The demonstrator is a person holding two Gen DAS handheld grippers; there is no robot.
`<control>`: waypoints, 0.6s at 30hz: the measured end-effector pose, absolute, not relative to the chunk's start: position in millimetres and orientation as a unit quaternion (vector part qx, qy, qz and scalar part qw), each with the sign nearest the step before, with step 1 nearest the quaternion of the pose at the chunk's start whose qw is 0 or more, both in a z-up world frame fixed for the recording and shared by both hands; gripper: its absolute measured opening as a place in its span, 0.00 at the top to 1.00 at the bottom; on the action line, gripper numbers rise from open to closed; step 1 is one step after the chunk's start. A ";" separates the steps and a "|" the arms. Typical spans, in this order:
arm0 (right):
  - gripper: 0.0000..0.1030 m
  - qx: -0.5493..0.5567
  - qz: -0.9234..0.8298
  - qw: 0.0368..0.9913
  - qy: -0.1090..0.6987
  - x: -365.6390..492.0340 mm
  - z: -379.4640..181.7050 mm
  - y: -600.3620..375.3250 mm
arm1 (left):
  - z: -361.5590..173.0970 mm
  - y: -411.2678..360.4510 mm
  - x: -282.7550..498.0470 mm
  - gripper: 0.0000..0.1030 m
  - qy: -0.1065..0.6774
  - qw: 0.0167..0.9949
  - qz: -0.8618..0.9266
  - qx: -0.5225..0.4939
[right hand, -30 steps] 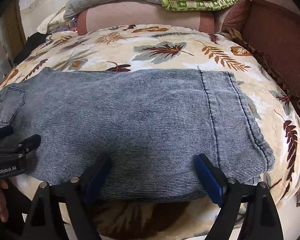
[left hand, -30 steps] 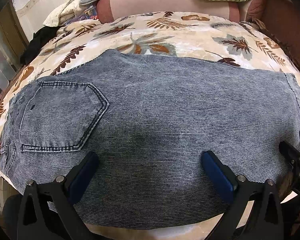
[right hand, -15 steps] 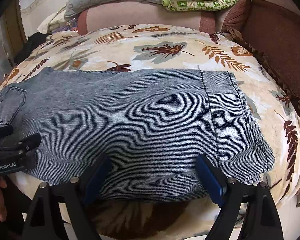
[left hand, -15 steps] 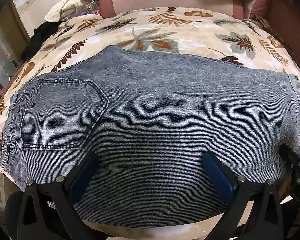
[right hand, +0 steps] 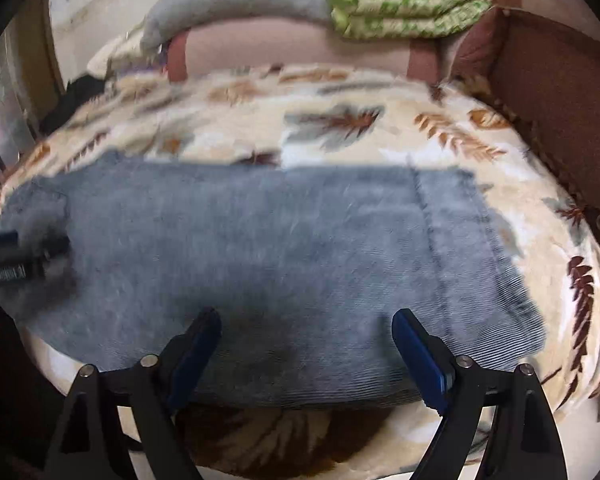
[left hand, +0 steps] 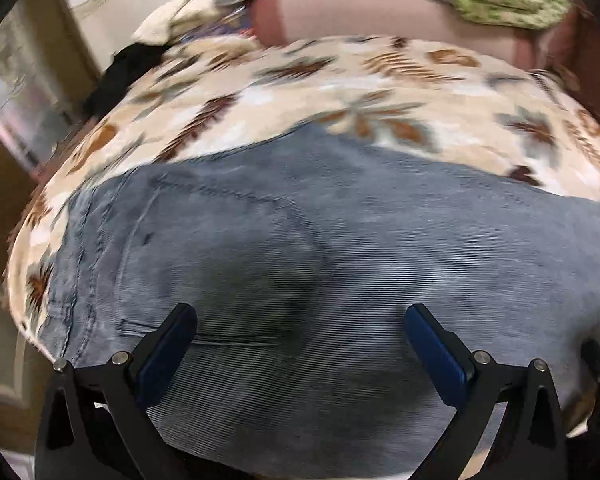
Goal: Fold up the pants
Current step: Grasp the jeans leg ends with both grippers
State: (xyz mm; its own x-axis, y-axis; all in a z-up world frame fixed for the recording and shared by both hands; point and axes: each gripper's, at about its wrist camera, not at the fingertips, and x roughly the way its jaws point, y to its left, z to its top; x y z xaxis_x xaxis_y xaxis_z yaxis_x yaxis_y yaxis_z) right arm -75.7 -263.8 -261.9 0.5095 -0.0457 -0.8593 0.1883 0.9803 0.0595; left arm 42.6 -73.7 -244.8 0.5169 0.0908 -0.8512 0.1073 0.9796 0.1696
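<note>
The left tongs (left hand: 300, 344) are built from matte black, angular arms with triangular cut-outs near their bases. Blue pads (left hand: 166, 354) are fitted along the inner faces of the fingers, and round silver screws (left hand: 121, 358) are set at the joints. The right tongs (right hand: 306, 338) are made the same way: black arms, blue pads (right hand: 420, 364) and silver screws (right hand: 463, 361). In the right wrist view, the black body of the left tongs is seen at the far left with blurred white lettering (right hand: 4, 274), which cannot be read.
</note>
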 end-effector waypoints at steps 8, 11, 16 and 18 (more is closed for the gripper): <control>0.10 0.158 -0.089 0.864 0.470 -70.0 -247.1 -310.3 | -243.7 -78.4 54.4 0.00 0.504 0.855 -0.022 0.117; 0.10 0.188 -0.118 0.868 0.445 -56.0 -235.3 -344.0 | -232.1 -93.3 60.1 0.00 0.489 0.862 -0.042 0.125; 0.10 0.234 -0.099 0.841 0.478 -11.9 -253.4 -379.8 | -236.1 -121.0 80.8 0.00 0.491 0.857 -0.048 0.150; 0.10 0.239 -0.099 0.839 0.479 -2.4 -257.7 -386.1 | -242.0 -128.8 92.0 0.00 0.495 0.855 -0.045 0.149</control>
State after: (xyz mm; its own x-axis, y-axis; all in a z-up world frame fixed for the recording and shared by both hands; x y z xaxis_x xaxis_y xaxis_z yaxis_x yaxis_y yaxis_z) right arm -2.4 -386.1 -257.7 0.5224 0.0632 -0.8503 0.3946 0.8661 0.3068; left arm 92.0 -128.8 -242.0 0.5054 0.0710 -0.8600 0.2243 0.9515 0.2104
